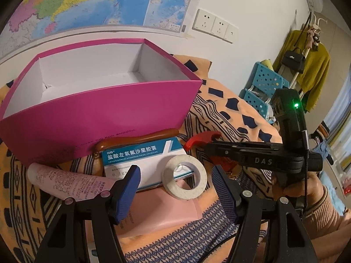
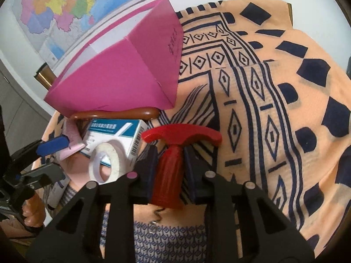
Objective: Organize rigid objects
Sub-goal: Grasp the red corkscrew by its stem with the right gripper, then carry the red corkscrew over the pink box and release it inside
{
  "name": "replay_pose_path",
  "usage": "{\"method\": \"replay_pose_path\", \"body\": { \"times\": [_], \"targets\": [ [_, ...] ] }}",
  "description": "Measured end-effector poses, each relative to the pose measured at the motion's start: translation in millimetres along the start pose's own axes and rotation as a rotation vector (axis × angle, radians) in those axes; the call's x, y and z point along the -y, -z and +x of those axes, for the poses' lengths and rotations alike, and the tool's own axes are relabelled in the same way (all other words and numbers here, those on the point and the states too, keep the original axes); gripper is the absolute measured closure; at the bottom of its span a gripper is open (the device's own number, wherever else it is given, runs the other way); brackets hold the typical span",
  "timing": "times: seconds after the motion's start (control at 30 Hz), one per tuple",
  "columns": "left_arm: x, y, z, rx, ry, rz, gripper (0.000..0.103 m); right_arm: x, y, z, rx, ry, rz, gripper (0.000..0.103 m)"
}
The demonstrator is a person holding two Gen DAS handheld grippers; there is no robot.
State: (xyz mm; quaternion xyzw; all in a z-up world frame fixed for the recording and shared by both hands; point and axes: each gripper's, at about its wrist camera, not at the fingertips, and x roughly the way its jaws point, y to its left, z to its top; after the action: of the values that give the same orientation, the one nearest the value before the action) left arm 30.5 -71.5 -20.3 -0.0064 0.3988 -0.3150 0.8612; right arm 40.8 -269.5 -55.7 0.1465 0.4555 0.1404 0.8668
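The right claw point(image 2: 170, 166) has closed on the red corkscrew point(image 2: 175, 153): its dark pads press both sides of the ribbed red body, with the T-shaped handle lying across just beyond the fingertips. The metal spiral shows only as a thin, blurred curl below the body, mostly hidden behind the claw's frame. In the left wrist view only one red end of the handle shows past the right claw's black body.

The left claw point(image 1: 175, 188) stands about half open and holds nothing. Between its blue pads point(image 1: 131, 179), and beyond them, lies the roll of white tape point(image 1: 184, 177), leaning on the blue-and-white medicine box point(image 1: 140, 160) and resting partly on a pink tube point(image 1: 158, 210) that runs under the left pad, so its full length cannot be made out.

Behind the medicine box a brown curved handle point(image 1: 140, 140) peeps out, its rest concealed; what it belongs to cannot be told. Farther back the magenta box point(image 1: 94, 114) stands open, white inside; its floor is only partly visible over the near wall.

Everything sits on an orange patterned cloth point(image 2: 274, 109). A map point(image 1: 87, 2) and wall sockets point(image 1: 215, 25) hang beyond. At the right edge, a hand point(image 1: 294, 188) grips the right claw's handle, half cut off.
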Motion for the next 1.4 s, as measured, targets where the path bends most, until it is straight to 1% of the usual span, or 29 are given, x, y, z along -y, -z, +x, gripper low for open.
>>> {"method": "replay_pose_path", "body": {
  "times": [0.27, 0.5, 0.57, 0.67, 0.73, 0.77, 0.83, 0.93, 1.0, 1.2, 1.4],
  "targets": [
    [14, 2, 7, -0.033, 0.09, 0.041, 0.034, -8, 1, -26, 0.079, -0.111, 0.022, 0.077],
    [24, -2, 8, -0.04, 0.197, 0.046, 0.034, -31, -2, -37, 0.123, -0.181, -0.03, 0.077],
    [24, -6, 5, -0.032, 0.212, 0.039, 0.035, -38, -3, -38, 0.133, -0.198, -0.047, 0.077],
    [29, -10, -3, -0.005, 0.205, 0.06, 0.04, -48, -6, -41, 0.148, -0.225, -0.075, 0.077],
    [31, -12, -7, 0.008, 0.209, 0.072, 0.048, -56, -9, -44, 0.162, -0.242, -0.098, 0.077],
    [32, -13, -9, 0.013, 0.212, 0.076, 0.05, -59, -10, -45, 0.166, -0.25, -0.107, 0.077],
    [34, -16, -11, 0.019, 0.214, 0.083, 0.06, -65, -14, -47, 0.176, -0.258, -0.126, 0.077],
    [33, -24, -12, 0.03, 0.203, 0.087, 0.067, -76, -23, -50, 0.196, -0.268, -0.162, 0.077],
    [31, -30, -14, 0.039, 0.197, 0.091, 0.07, -80, -29, -51, 0.21, -0.27, -0.184, 0.077],
    [23, -57, -21, 0.09, 0.156, 0.109, 0.072, -91, -57, -56, 0.26, -0.28, -0.237, 0.077],
    [10, -88, -22, 0.121, 0.111, 0.113, 0.077, -98, -91, -54, 0.298, -0.299, -0.251, 0.077]
  ]
}}
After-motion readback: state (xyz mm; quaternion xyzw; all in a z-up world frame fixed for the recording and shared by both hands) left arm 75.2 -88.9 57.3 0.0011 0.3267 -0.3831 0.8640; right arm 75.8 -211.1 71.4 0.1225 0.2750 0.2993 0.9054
